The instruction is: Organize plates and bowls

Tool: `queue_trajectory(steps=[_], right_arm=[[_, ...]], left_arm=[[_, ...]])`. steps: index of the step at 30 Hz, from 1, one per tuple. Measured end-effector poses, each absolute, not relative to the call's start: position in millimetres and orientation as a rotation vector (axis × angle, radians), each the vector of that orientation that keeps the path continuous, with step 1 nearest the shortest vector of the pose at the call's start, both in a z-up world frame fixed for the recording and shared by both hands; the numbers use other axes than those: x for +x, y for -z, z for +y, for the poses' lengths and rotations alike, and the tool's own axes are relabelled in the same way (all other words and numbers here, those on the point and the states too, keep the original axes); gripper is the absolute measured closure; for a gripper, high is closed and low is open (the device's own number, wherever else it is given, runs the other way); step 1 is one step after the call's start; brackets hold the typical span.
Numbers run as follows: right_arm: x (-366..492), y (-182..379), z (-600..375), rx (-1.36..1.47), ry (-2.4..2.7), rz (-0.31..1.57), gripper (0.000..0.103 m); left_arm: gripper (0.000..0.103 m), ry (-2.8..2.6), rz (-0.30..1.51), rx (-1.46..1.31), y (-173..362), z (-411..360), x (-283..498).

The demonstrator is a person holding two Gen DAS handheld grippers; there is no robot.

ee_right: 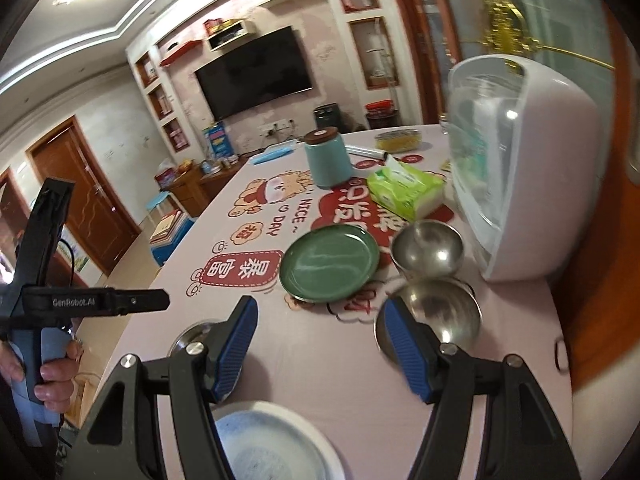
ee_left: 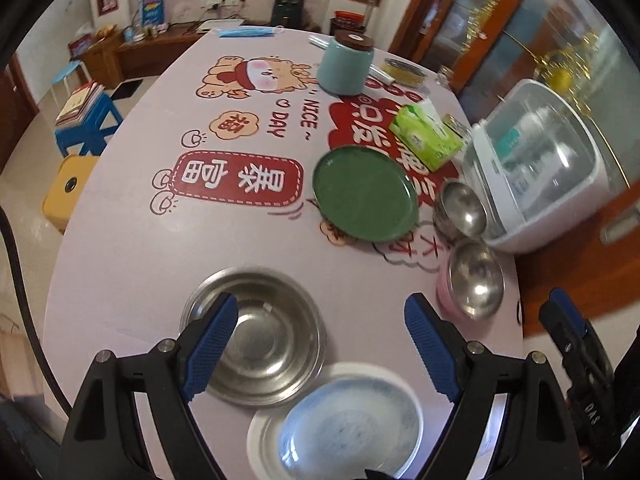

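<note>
The green plate (ee_left: 365, 196) lies flat and mouth-up on the printed table cover (ee_left: 160, 264), round with no long axis to call, right at the middle of the spread. Just beside it toward the white dish cabinet (ee_left: 536, 168) sit two small steel bowls (ee_left: 464, 208), also mouth-up, while nearer the camera a wide steel bowl (ee_left: 260, 340) and a pale plate (ee_left: 340, 420) lie open side up. Left gripper (ee_left: 320, 348) hangs above that wide bowl with jaws spread and empty, and the right gripper (ee_right: 320, 352), beside the nearer small bowl, is spread and empty too.
</note>
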State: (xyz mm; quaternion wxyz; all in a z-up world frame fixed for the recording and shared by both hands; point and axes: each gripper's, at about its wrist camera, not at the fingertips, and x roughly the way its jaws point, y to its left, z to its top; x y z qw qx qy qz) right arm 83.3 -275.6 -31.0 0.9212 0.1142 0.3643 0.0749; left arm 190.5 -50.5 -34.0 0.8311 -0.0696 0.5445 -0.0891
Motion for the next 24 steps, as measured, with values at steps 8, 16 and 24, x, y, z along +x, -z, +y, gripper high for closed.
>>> queue_trajectory(steps=[8, 16, 24], right_arm=[[139, 53, -275, 0.273, -0.233, 0.807, 0.037], [181, 85, -270, 0.291, -0.244, 0.879, 0.037], [205, 120, -263, 0.240, -0.213, 0.957, 0.037]], left_arm=[[0.019, 0.137, 1.163, -0.185, 35, -56, 236], [0.019, 0.119, 1.174, -0.189, 47, -58, 278], [0.019, 0.146, 1.209, -0.165, 80, -69, 309]])
